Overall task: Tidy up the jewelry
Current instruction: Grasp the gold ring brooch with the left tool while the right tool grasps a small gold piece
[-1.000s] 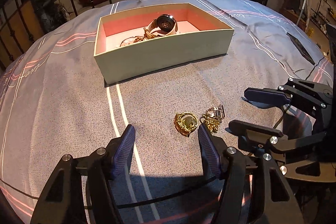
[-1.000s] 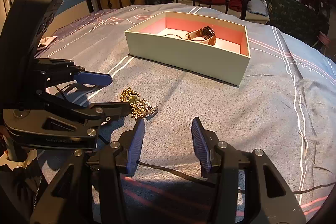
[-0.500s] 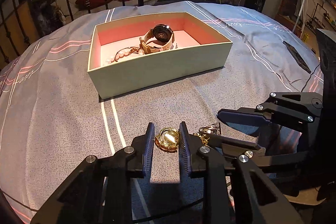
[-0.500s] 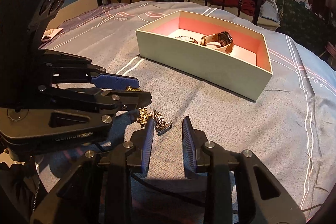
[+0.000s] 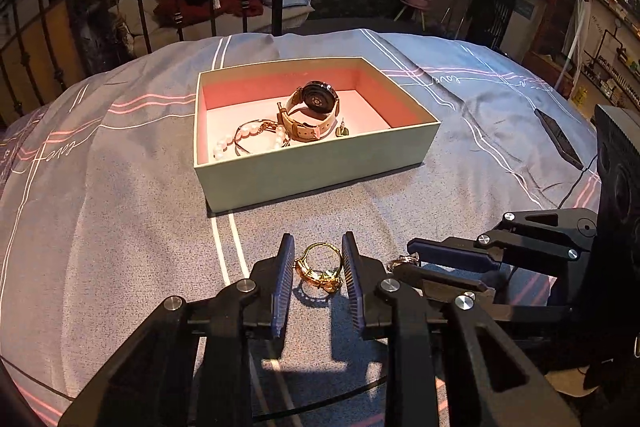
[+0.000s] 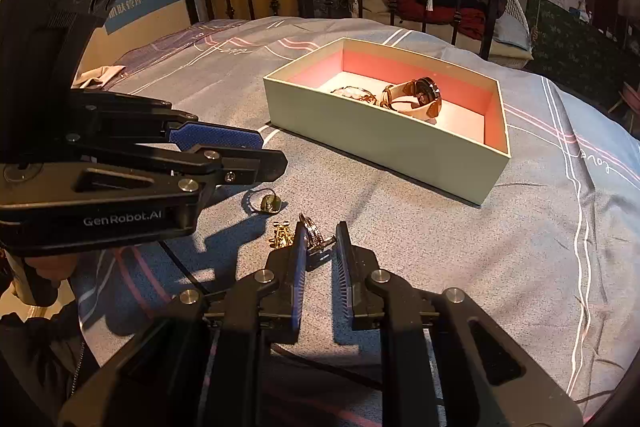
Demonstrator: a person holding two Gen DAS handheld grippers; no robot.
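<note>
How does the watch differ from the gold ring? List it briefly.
The watch lies inside the box; the gold ring is outside it, between the left gripper's fingers. The watch has a dark round body and tan strap; the ring is all gold. The watch is bulkier. Both are wearable loops.

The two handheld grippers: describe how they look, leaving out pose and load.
Both the left gripper and right gripper are matte black angular linkages with silver screw heads and blue ribbed fingers. The left one's side reads "GenRobot.AI" in white. A thin black cable crosses beneath each.
</note>
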